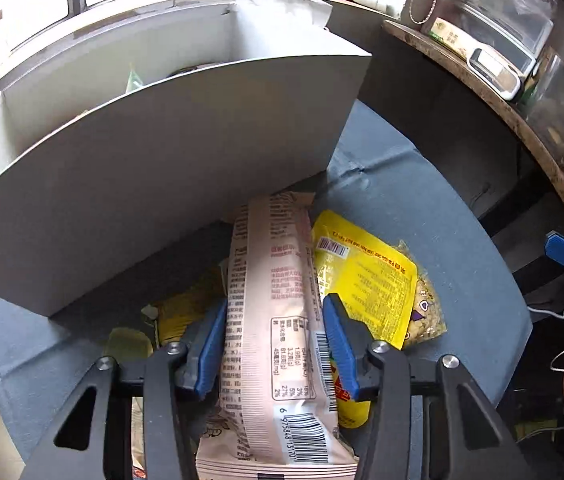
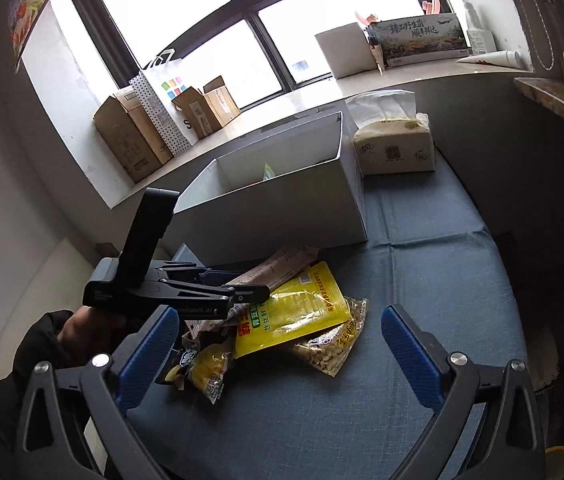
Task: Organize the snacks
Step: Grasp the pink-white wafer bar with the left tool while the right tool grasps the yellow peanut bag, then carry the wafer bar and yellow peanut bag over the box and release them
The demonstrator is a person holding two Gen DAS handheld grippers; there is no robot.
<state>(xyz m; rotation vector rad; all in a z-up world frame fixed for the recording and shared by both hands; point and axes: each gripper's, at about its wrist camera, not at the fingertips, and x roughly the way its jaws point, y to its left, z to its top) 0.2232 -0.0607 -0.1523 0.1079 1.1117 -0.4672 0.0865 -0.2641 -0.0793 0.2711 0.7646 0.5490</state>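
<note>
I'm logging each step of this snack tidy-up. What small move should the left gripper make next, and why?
Probably lift it. The left gripper has its blue pads against both sides of the pink snack packet, which lies on top of the yellow pouch beside the open white box. Raising it should clear the pile.

Snack packets [image 2: 282, 312] lie heaped on a cloth-covered table [image 2: 421, 320], just in front of an open box [image 2: 282, 200]; a tissue pack [image 2: 393, 148] sits right of the box, cartons [image 2: 134, 136] on the windowsill [image 2: 266, 116] behind.
</note>
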